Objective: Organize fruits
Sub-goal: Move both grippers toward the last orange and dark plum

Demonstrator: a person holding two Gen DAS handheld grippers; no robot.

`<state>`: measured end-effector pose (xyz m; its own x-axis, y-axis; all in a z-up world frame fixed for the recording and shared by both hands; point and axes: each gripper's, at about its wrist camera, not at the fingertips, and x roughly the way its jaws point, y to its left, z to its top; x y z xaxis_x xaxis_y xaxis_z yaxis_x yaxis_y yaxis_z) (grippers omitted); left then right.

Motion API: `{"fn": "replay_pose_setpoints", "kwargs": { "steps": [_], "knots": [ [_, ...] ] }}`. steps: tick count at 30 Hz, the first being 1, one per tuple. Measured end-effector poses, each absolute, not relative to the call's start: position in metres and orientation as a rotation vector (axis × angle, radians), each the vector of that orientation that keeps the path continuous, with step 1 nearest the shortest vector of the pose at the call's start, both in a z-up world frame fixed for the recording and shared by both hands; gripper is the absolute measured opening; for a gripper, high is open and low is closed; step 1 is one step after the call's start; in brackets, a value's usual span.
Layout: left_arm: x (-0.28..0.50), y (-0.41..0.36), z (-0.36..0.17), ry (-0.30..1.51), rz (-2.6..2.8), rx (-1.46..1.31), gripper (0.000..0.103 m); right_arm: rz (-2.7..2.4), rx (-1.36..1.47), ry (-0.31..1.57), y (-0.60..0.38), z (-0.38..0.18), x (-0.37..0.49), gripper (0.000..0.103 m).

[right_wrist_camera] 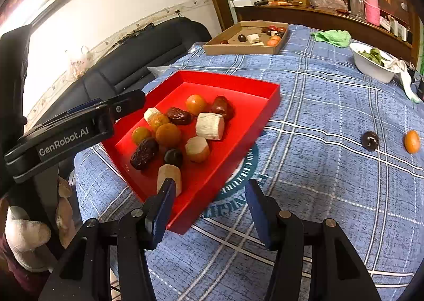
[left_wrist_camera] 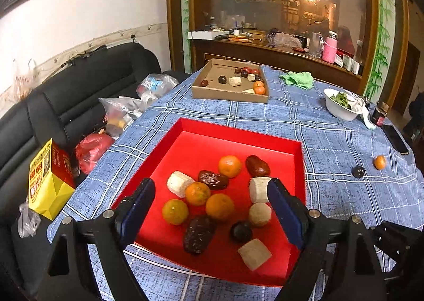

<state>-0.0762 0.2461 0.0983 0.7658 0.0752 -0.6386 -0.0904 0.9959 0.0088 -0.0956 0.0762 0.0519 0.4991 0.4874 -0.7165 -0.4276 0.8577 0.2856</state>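
My red tray (left_wrist_camera: 238,136) holds oranges, dates and pale chunks; the cardboard box (left_wrist_camera: 228,95) seemingly likewise. Both grippers (left_wrist_camera: 212,211) (right_wrist_camera: 209,208) gape, empty.

In the left wrist view, the left gripper (left_wrist_camera: 212,211) hides the red tray (left_wrist_camera: 238,139)'s near corners at 5 and 7 o'clock. Fruits in the cardboard box (left_wrist_camera: 228,94) at 12 o'clock are too small to identify. The bowl (right_wrist_camera: 371,67)'s green contents, at 2 o'clock in the right wrist view, stay unclear.
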Motion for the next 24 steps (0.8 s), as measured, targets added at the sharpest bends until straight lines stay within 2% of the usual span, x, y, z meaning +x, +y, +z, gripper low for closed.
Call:
{"fn": "replay_pose_setpoints", "kwargs": {
  "steps": [15, 24],
  "knots": [
    [-0.08, 0.212, 0.101, 0.704, 0.067, 0.056, 0.086, 0.483, 0.136, 0.868, 0.031, 0.051, -0.102, 0.063],
    [-0.074, 0.198, 0.098, 0.735, 0.011, 0.065, 0.086, 0.339, 0.176, 0.848, -0.035, 0.054, -0.094, 0.063]
  ]
}}
